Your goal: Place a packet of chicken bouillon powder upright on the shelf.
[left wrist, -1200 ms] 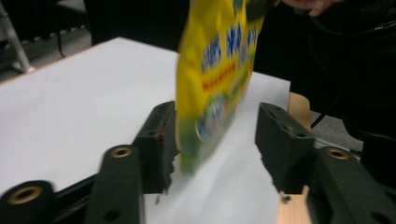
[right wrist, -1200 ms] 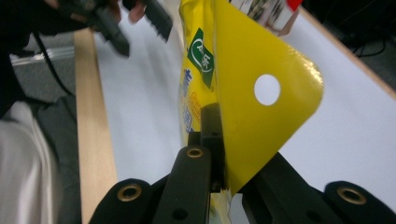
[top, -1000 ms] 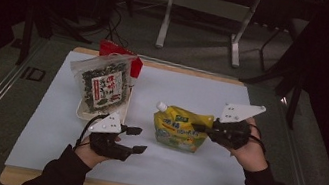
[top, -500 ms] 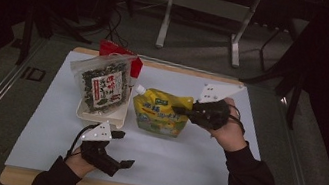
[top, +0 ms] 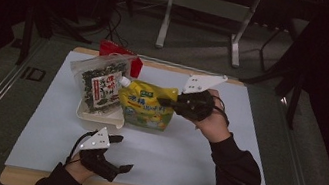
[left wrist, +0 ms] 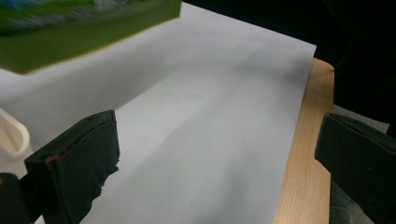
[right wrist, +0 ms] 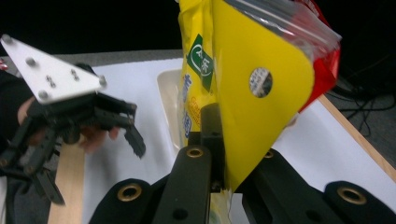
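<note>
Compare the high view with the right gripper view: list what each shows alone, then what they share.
High view alone: the seaweed bag standing in the tray, and the right hand.
Right gripper view alone: the pouch's round hang hole and the right gripper clamped on the pouch's edge.
Shared: the yellow pouch, the white tray, the left gripper with jaws open and the white sheet.

Lab-like recording room: dark surroundings, floor cables (top: 112,28), metal stand (top: 204,15), white-papered table (top: 201,164).

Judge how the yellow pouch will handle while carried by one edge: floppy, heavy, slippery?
The yellow pouch, clamped by the right tool at its flat edge, looks soft, so probably saggy. Its full belly suggests some weight and swing. The glossy film may slip.
</note>
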`<state>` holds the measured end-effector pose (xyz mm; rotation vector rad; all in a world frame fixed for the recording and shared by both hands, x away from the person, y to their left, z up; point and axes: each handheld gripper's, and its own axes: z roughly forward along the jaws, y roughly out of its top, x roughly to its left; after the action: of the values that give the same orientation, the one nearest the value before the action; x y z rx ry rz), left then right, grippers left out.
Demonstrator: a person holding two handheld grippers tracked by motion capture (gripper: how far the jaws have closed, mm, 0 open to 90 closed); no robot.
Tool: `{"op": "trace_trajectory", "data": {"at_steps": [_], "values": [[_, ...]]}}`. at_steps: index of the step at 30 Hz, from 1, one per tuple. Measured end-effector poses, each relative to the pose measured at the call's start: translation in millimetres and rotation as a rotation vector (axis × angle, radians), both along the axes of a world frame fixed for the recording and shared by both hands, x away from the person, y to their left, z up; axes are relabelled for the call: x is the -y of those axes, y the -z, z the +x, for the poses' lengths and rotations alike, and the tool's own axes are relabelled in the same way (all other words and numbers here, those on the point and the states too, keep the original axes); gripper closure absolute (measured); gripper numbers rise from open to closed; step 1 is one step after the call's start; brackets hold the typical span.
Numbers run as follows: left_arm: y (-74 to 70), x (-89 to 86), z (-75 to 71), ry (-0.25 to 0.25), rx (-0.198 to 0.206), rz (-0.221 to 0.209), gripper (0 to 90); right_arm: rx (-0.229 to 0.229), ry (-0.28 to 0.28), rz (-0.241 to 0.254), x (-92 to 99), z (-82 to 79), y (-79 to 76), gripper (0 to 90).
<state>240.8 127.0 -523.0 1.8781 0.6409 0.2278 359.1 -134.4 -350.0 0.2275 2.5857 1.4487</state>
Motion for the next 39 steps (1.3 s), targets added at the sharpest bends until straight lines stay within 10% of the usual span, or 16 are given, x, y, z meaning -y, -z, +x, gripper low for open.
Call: {"op": "trace_trajectory", "data": {"at_steps": [21,39], "values": [[10.2,-2.2,-11.1,0.005,0.000,0.015,1.0,0.006,-0.065,0.077,-67.4,11.0,-7.2,90.0],[8.4,-10.2,-17.9,-0.019,0.003,0.006,1.0,-0.032,-0.148,0.081,-115.8,24.0,17.7,90.0]]}}
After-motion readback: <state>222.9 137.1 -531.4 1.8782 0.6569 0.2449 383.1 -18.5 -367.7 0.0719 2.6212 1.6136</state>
